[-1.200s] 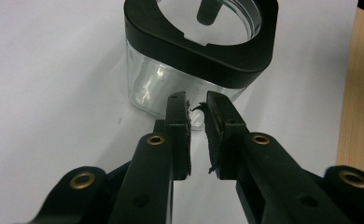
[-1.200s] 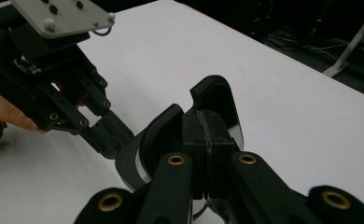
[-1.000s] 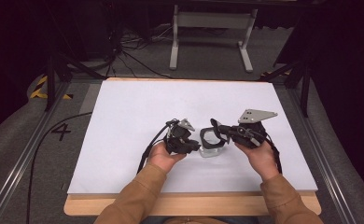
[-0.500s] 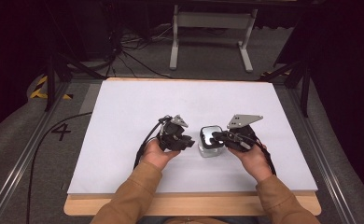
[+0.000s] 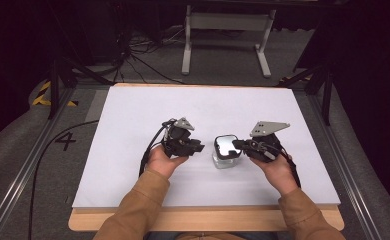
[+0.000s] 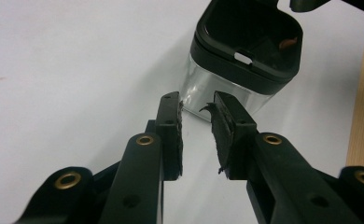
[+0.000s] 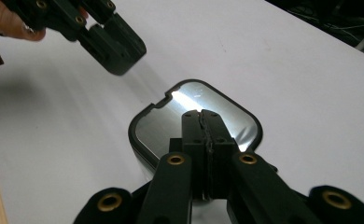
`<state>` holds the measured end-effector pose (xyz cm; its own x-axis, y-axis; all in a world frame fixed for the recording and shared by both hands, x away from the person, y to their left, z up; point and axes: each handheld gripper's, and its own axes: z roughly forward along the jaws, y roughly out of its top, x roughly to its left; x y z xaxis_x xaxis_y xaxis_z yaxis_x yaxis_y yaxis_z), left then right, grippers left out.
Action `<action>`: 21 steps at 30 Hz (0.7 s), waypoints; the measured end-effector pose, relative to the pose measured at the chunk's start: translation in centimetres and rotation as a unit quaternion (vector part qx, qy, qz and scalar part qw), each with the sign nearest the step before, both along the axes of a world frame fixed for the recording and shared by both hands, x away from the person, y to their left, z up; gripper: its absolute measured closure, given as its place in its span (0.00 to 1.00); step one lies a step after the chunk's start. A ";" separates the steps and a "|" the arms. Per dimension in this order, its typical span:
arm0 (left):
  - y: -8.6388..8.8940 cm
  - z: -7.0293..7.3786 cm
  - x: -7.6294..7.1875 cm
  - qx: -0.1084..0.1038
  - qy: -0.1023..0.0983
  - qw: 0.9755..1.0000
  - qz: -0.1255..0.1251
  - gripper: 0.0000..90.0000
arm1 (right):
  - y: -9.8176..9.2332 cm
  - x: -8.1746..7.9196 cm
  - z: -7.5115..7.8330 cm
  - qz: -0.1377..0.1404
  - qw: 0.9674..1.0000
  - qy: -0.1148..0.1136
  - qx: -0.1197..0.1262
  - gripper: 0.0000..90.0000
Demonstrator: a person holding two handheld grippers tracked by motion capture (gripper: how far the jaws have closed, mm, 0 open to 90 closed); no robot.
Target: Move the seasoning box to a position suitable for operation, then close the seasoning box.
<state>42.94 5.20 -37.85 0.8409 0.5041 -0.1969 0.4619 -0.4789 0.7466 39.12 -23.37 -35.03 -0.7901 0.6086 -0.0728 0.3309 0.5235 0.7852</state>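
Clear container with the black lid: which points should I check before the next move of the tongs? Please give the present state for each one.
1. The clear container stands upright on the white table: ok.
2. The black lid sits level on the container: ok.
3. The left tongs are open and aimed at the container's clear wall: ok.
4. The left tongs are around the container: not ok. The tips are just short of the wall.
5. The right tongs are shut over the lid with nothing between them: ok.
6. The right tongs press on the lid: cannot tell.
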 end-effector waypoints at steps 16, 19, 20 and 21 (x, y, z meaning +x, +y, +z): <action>2.3 1.4 0.8 -0.030 -0.009 0.999 0.026 0.81 | -4.6 0.3 0.0 -0.007 0.997 0.064 -0.038 0.99; 2.3 1.4 0.8 -0.028 -0.009 0.999 0.026 0.81 | -4.5 0.6 -0.8 -0.004 0.994 0.090 -0.061 0.99; 2.3 1.4 0.8 -0.028 -0.009 0.999 0.026 0.81 | -4.5 0.6 -0.8 -0.004 0.994 0.090 -0.061 0.99; 2.3 1.4 0.7 -0.028 -0.010 0.999 0.027 0.81 | -4.3 0.8 -1.3 -0.001 0.993 0.101 -0.068 0.99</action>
